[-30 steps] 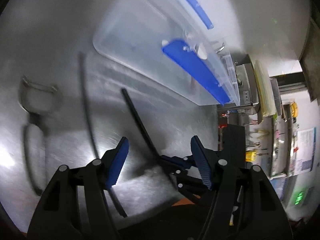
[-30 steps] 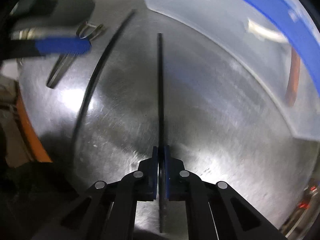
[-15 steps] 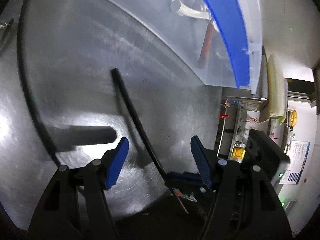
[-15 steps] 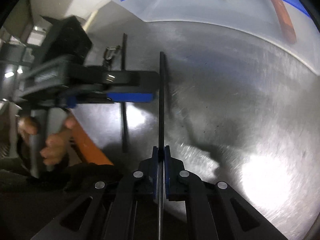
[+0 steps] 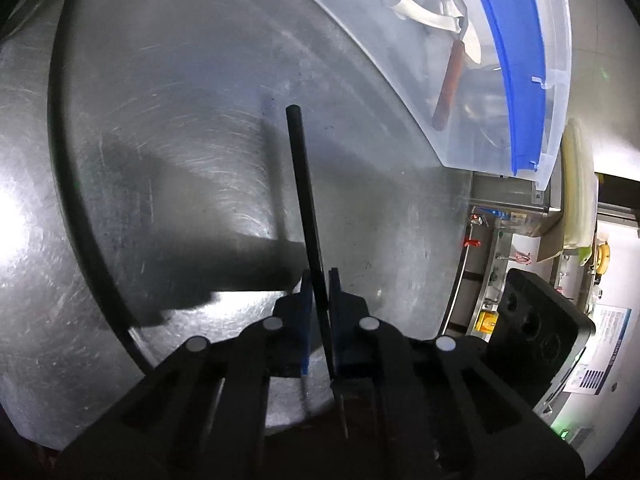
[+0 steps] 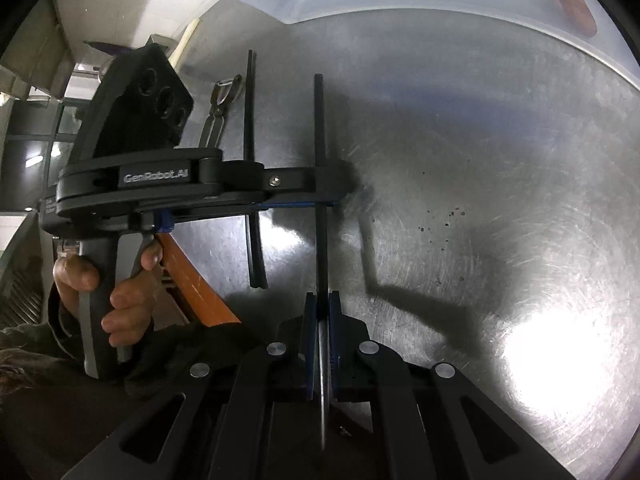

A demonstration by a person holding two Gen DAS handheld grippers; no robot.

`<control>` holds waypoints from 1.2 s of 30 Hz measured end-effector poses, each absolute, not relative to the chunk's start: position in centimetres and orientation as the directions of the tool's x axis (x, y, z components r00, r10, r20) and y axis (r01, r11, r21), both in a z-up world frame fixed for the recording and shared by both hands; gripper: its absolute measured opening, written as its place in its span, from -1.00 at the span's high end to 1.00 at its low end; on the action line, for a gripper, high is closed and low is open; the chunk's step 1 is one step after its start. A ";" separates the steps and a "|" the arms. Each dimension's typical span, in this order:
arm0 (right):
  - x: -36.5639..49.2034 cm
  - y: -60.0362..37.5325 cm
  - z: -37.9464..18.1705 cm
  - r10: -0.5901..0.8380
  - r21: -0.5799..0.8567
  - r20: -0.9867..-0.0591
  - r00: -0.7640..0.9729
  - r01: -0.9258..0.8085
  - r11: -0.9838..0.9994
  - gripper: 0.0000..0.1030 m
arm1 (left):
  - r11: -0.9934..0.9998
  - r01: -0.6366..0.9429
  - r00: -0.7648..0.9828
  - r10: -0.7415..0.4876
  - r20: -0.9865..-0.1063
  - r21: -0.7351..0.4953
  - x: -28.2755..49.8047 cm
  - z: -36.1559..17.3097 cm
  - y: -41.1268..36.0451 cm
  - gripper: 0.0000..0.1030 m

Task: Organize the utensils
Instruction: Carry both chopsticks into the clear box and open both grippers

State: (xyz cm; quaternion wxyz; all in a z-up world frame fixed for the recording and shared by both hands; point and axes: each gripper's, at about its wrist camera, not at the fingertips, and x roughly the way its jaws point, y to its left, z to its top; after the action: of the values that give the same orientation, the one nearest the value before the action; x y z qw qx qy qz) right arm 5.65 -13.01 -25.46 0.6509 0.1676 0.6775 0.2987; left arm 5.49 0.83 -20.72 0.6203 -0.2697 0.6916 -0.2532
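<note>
Both claws clamped on the same black chopstick [image 6: 320,152]. Right claw [image 6: 322,308] grips it near the lower end, jaws pressed tight on the stick, pointing forward along it. Left claw [image 6: 320,196] comes in from the left side of the right wrist view, crosswise to the stick, pinching it further up; in its own view the left claw [image 5: 318,284] has both blue pads [image 5: 306,292] against the stick, which runs up and away from the jaws. Person's left hand [image 6: 116,284] wraps the grey handle, index finger on the trigger.

Stick is held over the worktop [image 6: 480,160], casting a shadow beside it; can't tell if the far tip touches. Second chopstick [image 6: 252,168] lies flat on the worktop just left of the held one, roughly parallel. Beyond it, a metal peeler [image 6: 220,108] lies on the steel.

Worktop is brushed steel, scratched, strong glare patches, a few dark specks. Far side: clear plastic bin [image 5: 400,80] with blue rim, holding a red-brown-handled utensil [image 5: 448,88] and white ones [image 5: 420,16]. Past the worktop edge: shelving and equipment, blurred.
</note>
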 end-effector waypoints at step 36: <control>26.6 -17.3 -3.3 0.361 0.197 -0.850 0.383 -0.403 0.894 0.86 | 0.575 0.598 0.211 -0.785 -0.582 -0.558 26.0 7.5 -6.2 0.89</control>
State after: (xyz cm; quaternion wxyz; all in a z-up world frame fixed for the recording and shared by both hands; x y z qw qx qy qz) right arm 26.62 -17.27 -3.32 0.8314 -0.0210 0.5055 0.2296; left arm 25.96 -6.16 7.48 0.7707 -0.1062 0.4397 -0.4488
